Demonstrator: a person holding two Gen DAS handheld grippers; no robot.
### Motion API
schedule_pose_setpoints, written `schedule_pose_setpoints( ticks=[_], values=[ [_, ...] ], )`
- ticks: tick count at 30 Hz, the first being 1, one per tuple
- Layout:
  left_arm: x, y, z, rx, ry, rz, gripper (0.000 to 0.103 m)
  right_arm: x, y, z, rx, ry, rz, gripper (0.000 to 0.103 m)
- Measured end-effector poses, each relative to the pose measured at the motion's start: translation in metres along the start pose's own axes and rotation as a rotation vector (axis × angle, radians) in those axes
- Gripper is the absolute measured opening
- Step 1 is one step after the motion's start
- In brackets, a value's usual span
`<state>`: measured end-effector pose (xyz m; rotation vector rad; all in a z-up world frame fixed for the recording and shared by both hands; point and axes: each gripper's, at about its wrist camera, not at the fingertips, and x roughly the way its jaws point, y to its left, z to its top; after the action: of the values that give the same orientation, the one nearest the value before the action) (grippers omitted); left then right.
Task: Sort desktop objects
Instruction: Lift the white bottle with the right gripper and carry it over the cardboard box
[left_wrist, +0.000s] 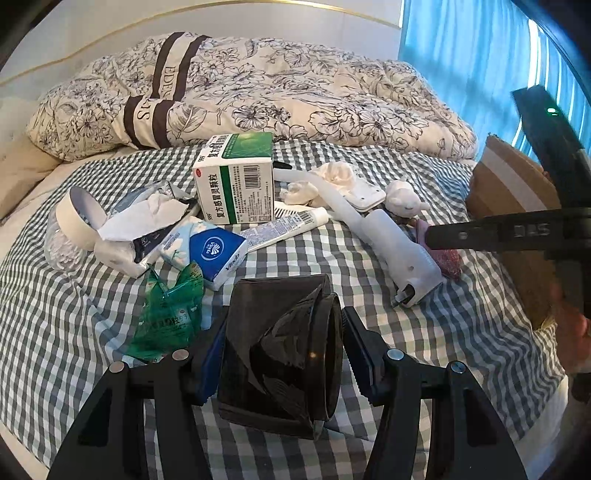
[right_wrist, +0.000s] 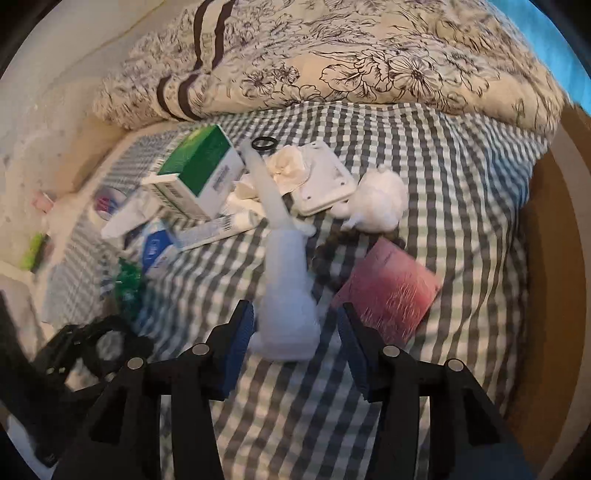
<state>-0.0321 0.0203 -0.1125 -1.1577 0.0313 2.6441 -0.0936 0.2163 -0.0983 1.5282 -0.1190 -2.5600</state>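
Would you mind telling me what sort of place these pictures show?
Most likely a bedroom: clutter lies on a grey-and-white checked bedsheet, a rumpled floral-print quilt sits behind it, and a blue window curtain hangs beyond.

Bare checked sheet (right_wrist: 295, 413) lies open under and behind the right gripper (right_wrist: 291, 339); ahead, the white tool (right_wrist: 286, 295) fills its gap, pink pad (right_wrist: 388, 291) crowding right. A black roll (left_wrist: 280, 354) fills the left gripper (left_wrist: 282, 354); clutter ahead-left.
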Motion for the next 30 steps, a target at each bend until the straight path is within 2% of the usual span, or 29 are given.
schedule_pose_setpoints(
  ticks=[4, 13, 20, 25, 30],
  values=[
    [0.001, -0.001, 0.0, 0.002, -0.004, -0.002, 0.06, 0.022, 0.006, 0.001, -0.003, 0.063, 0.005, 0.044],
    [0.004, 0.0, 0.0, 0.001, 0.002, -0.009, 0.059, 0.064, 0.012, 0.002, 0.023, 0.134, -0.031, 0.044],
    [0.004, 0.003, 0.001, -0.015, 0.0, 0.004, 0.059, 0.029, 0.028, -0.009, -0.032, 0.069, -0.062, 0.043],
    [-0.003, 0.001, 0.003, -0.021, 0.002, 0.025, 0.059, -0.008, 0.028, -0.019, -0.024, 0.019, -0.034, 0.043],
    [-0.021, -0.012, 0.013, -0.015, -0.009, 0.018, 0.059, -0.045, 0.025, -0.015, 0.0, -0.029, -0.022, 0.043]
  ],
)
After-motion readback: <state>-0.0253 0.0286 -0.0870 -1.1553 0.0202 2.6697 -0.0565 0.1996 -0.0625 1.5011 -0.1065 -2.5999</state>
